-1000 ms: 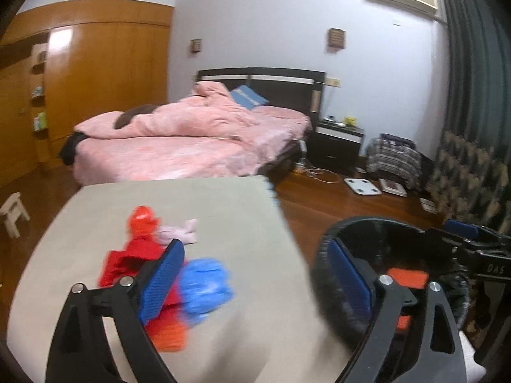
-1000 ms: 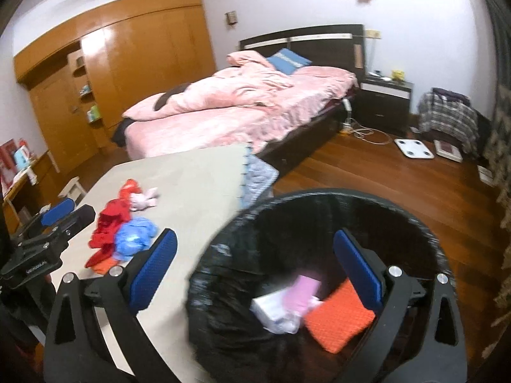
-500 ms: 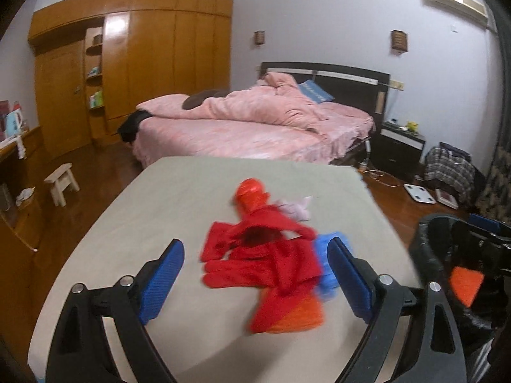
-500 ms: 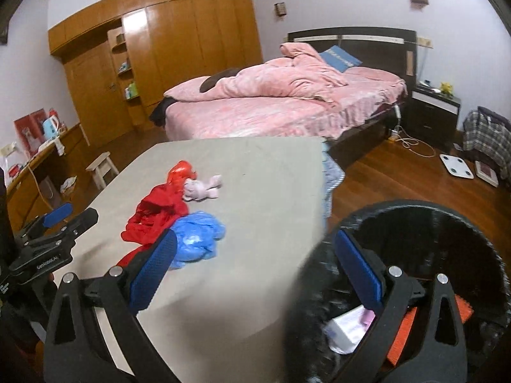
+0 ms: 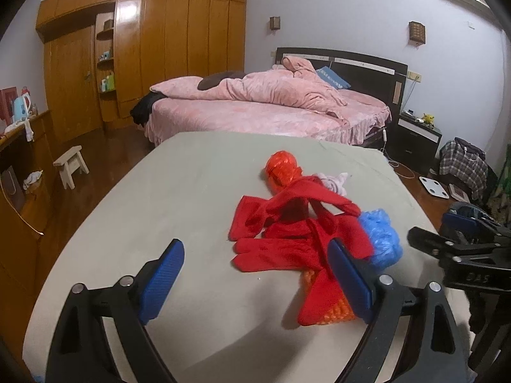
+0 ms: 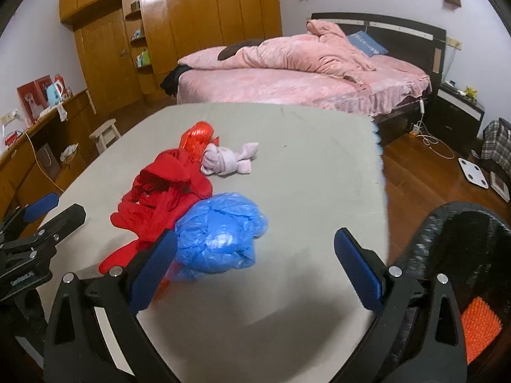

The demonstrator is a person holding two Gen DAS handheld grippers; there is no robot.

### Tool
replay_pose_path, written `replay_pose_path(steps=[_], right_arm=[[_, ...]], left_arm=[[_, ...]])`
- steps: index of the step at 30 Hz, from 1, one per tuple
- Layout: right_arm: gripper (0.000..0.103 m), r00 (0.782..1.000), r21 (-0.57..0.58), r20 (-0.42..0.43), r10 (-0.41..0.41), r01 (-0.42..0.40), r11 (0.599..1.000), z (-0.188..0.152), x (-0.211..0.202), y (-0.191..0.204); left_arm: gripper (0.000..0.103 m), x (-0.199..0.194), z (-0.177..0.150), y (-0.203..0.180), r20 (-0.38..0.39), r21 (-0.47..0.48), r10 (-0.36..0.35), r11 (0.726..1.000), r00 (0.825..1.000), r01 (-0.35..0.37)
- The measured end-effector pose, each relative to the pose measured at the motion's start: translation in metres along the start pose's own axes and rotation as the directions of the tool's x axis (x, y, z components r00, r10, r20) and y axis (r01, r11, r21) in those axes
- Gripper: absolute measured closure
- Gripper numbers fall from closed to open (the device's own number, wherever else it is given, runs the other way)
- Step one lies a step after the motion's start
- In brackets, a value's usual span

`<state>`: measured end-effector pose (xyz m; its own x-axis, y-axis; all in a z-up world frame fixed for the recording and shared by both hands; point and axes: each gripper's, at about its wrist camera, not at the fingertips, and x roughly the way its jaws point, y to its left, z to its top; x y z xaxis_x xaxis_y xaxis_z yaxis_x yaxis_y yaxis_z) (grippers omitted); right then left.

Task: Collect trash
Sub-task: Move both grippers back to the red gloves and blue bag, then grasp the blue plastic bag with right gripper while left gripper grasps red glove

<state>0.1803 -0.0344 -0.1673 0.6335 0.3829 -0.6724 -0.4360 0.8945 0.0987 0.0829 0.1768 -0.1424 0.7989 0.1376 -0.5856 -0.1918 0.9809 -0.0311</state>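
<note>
A: Item one, hidden parts. Your orange mesh piece (image 5: 335, 311) lies mostly under the red cloth (image 5: 287, 242) and behind your left hand-held gripper (image 5: 258, 284). The trash bin (image 6: 453, 233) is cut off at the right wrist view's edge; only an orange scrap (image 6: 479, 328) inside it shows.

B: Item two, grippers?

A: Left: jaws wide, holding nothing. Right hand-held gripper (image 6: 255, 274): jaws wide, holding nothing.

B: Item three, trash location?

A: On the counter (image 5: 179, 191): red cloth, blue plastic bag (image 6: 220, 236) touching it, red shiny wad (image 5: 282, 167), pale cloth (image 6: 228, 159).

B: Item four, change?

A: A second ago your right gripper framed the bin; it now frames the counter beside the blue bag.
</note>
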Motion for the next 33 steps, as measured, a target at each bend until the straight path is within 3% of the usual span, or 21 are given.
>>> replay_pose_path(steps=[11, 20, 25, 33], right_arm=[[0.009, 0.995, -0.035, -0.087, 0.039, -0.043, 0.998, 0.001, 0.044, 0.015], [0.049, 0.979, -0.030, -0.146, 0.142, -0.148, 0.989, -0.001, 0.052, 0.017], [0.052, 0.982, -0.025, -0.125, 0.143, -0.148, 0.989, -0.001, 0.039, 0.012], [0.052, 0.994, 0.005, -0.075, 0.082, -0.082, 0.997, 0.005, 0.016, -0.010]], left_arm=[[0.014, 0.022, -0.002, 0.009, -0.037, -0.029, -0.003, 1.000, 0.999, 0.002], [0.014, 0.027, -0.002, 0.009, -0.047, -0.033, -0.020, 0.999, 0.999, 0.019], [0.014, 0.026, -0.001, 0.006, -0.041, -0.029, -0.025, 0.999, 0.999, 0.024], [0.016, 0.026, 0.005, -0.011, -0.030, -0.020, -0.059, 0.998, 0.998, 0.059]])
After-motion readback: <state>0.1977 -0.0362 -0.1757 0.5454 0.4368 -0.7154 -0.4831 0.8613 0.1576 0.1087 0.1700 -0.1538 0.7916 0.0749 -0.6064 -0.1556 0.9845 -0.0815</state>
